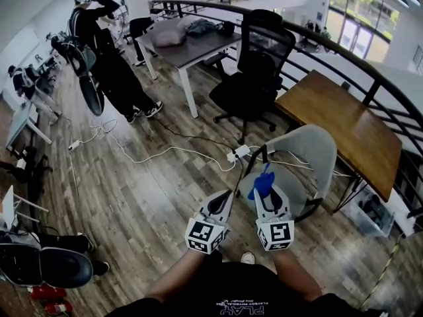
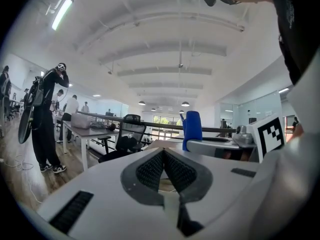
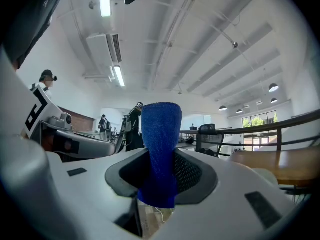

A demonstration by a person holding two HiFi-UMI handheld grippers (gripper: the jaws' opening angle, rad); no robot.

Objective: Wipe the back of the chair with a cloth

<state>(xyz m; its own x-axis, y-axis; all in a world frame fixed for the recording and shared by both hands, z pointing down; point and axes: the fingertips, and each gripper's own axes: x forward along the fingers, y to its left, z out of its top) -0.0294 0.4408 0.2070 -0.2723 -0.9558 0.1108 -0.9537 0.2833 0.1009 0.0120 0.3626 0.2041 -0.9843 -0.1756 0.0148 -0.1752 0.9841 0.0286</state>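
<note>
Right hand-held gripper (image 3: pixel 162 176) was clenched on the blue cloth (image 3: pixel 161 139), which stood up out of the jaws. Left hand-held gripper (image 2: pixel 164 170) was pinched closed, nothing in it. Head view: both were side by side at lower centre, the cloth overlapping the near edge of the grey chair (image 1: pixel 310 154). Chair stood beside the wooden desk (image 1: pixel 344 124), right of frame.

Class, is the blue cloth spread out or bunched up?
Bunched up: the blue cloth stands as a narrow roll, clamped in the right gripper.
</note>
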